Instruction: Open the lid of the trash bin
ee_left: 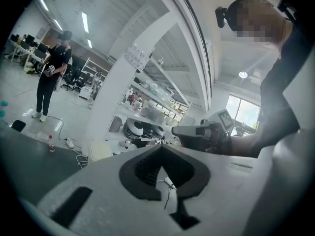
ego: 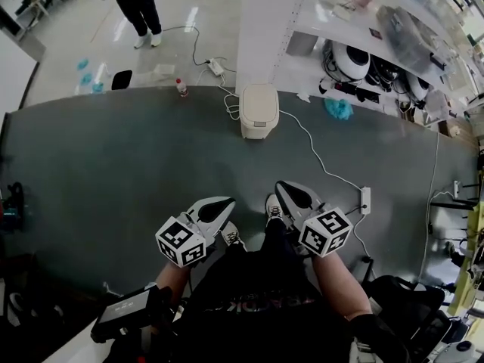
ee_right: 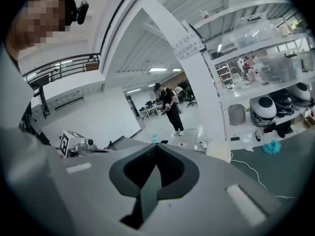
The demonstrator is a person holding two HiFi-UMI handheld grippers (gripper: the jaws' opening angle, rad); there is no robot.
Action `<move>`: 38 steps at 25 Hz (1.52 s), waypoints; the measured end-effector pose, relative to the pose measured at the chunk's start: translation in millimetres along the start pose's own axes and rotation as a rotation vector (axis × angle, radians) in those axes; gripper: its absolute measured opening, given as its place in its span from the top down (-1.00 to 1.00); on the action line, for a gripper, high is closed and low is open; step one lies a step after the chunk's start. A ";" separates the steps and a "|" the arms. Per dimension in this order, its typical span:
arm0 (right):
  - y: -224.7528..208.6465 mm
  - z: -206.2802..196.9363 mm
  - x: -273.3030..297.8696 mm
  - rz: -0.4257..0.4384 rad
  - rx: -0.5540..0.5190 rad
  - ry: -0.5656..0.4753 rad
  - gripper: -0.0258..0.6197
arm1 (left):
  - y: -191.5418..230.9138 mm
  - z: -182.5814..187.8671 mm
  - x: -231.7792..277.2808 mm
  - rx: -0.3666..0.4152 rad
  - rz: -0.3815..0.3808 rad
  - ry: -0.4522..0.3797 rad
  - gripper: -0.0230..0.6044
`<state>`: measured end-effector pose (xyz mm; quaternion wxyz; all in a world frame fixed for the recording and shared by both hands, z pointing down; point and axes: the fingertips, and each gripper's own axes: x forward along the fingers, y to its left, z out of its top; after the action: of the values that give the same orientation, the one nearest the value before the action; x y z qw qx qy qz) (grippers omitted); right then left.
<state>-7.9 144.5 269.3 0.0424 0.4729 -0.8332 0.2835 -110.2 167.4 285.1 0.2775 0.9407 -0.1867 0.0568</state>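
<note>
The trash bin (ego: 259,110) is a small cream-white box with its lid down. It stands at the far edge of the dark grey floor mat (ego: 113,165), in front of a white column. My left gripper (ego: 227,202) and right gripper (ego: 278,184) are side by side above the mat, well short of the bin and pointing toward it. Both are shut with nothing between the jaws. The bin shows low and left in the left gripper view (ee_left: 101,150), past the shut left gripper (ee_left: 161,148). In the right gripper view the bin (ee_right: 218,149) sits right of the right gripper (ee_right: 156,145).
A white cable runs from behind the bin to a power strip (ego: 365,199) on the mat's right. A small bottle (ego: 181,88) and a blue cloth (ego: 338,109) lie at the far edge. Shelves (ego: 378,44) stand at back right, and a person (ego: 140,6) stands at back left.
</note>
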 end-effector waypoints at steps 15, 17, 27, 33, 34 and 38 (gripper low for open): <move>-134.4 14.2 64.6 -0.029 -0.124 0.087 0.90 | 33.4 27.5 92.9 0.044 0.125 0.015 0.93; -157.4 8.9 76.6 -0.042 -0.148 0.111 0.90 | 40.0 21.0 108.8 0.026 0.124 0.036 0.93; -239.6 -34.2 163.3 -0.042 -0.433 0.247 0.90 | 83.2 -7.0 150.8 -0.079 0.188 0.058 0.93; -269.3 -56.2 212.4 -0.046 -0.478 0.285 0.89 | 111.9 -20.9 154.9 -0.132 0.243 0.044 0.93; -273.0 -57.9 218.8 -0.052 -0.478 0.283 0.89 | 116.4 -21.7 155.1 -0.136 0.247 0.041 0.93; -285.3 -66.0 236.8 -0.085 -0.469 0.269 0.89 | 129.0 -25.2 158.3 -0.130 0.240 0.043 0.93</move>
<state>80.7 -114.5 528.0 0.2730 0.4428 -0.8424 0.1408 -13.4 30.3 404.1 0.3332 0.8902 -0.2950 0.0975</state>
